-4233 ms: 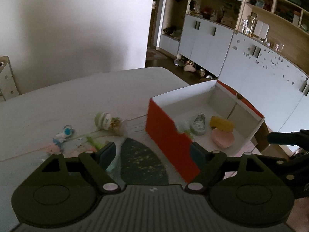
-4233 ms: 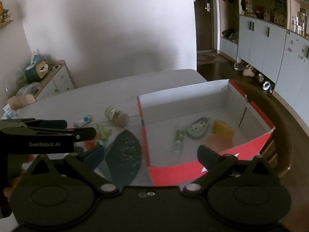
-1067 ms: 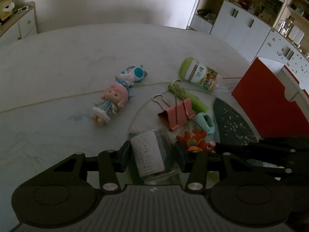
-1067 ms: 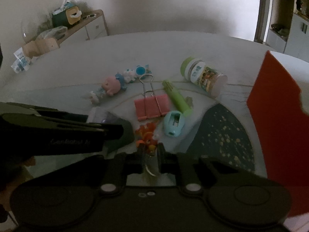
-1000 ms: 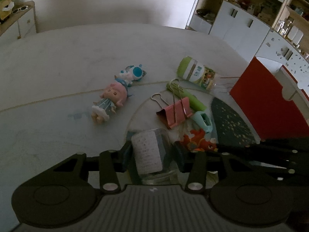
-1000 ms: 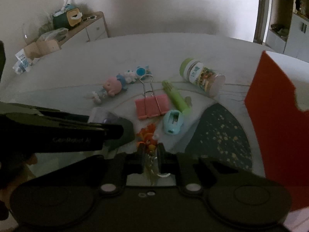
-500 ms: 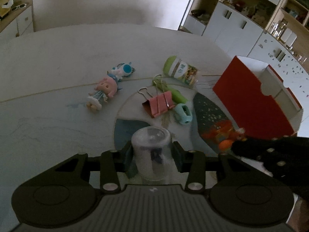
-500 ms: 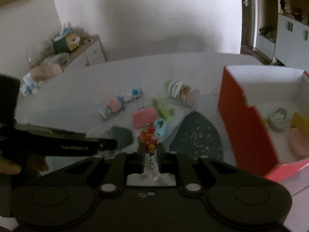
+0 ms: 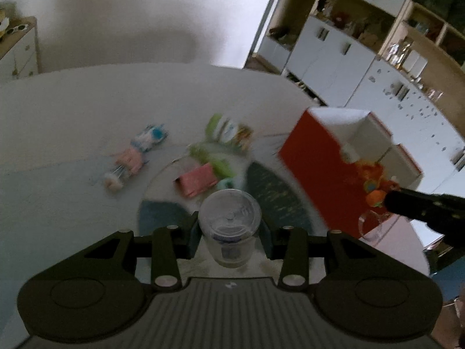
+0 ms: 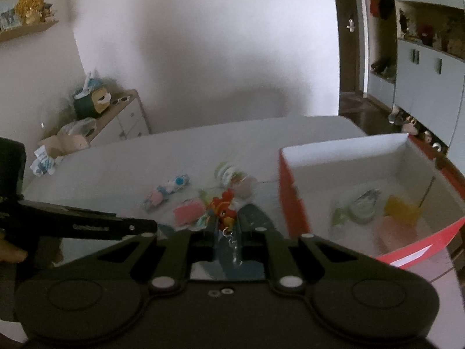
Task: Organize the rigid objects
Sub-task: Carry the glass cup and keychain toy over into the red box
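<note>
The clear plastic jar [image 9: 229,229] sits clamped between the left gripper [image 9: 231,232] fingers, lifted above the worktop [image 9: 72,110]. The orange figurine keychain [image 10: 223,208] is pinched in the closed fingers of the right gripper [image 10: 228,232], left of the red box [image 10: 290,197]. On the worktop lie a pink binder clip [image 9: 197,180], a doll [image 9: 128,163] and a green-capped bottle [image 9: 226,129], all blurred.

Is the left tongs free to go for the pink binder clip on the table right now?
Probably not yet. The left tongs are closed on a clear plastic jar, so nothing else fits between them. The pink binder clip lies uncovered just beyond; the jar would have to be dropped off first.
</note>
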{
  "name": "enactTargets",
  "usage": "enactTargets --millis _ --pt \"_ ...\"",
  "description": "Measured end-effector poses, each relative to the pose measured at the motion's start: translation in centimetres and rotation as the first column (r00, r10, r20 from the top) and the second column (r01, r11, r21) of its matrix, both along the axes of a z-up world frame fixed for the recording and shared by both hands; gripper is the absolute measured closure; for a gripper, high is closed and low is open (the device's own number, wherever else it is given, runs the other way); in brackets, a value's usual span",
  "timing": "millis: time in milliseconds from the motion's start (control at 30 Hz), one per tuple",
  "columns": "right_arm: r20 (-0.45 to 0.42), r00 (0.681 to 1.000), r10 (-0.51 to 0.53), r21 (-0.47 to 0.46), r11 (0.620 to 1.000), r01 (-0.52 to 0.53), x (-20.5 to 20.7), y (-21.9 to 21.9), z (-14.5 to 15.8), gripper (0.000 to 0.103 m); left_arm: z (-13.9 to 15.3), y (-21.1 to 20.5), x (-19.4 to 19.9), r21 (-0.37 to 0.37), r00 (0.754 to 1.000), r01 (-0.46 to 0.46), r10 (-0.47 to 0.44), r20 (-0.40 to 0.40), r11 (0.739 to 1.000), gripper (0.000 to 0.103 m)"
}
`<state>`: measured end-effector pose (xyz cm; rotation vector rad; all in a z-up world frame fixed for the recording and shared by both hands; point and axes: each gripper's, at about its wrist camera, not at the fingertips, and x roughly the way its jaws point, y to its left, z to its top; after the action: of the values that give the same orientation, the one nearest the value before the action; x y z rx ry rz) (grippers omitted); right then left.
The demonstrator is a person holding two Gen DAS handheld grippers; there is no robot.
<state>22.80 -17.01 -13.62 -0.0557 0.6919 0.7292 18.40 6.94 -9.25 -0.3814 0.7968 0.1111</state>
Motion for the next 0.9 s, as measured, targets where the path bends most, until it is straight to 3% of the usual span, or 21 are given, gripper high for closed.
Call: enactTargets --millis 433,900 --pt "0.020 0.999 -0.047 0.025 0.999 0.046 4.6 -5.6 1.3 0.092 5.4 -6.1 5.1 0.030 0.995 0.071 -0.073 0.070 0.997 0.062" --pt "0.007 0.998 -0.068 0.028 0.997 0.068 10.0 -11.6 0.0 0.092 7.6 -13.3 12.6 0.057 0.986 0.130 -0.135 0.094 0.990 0.062"
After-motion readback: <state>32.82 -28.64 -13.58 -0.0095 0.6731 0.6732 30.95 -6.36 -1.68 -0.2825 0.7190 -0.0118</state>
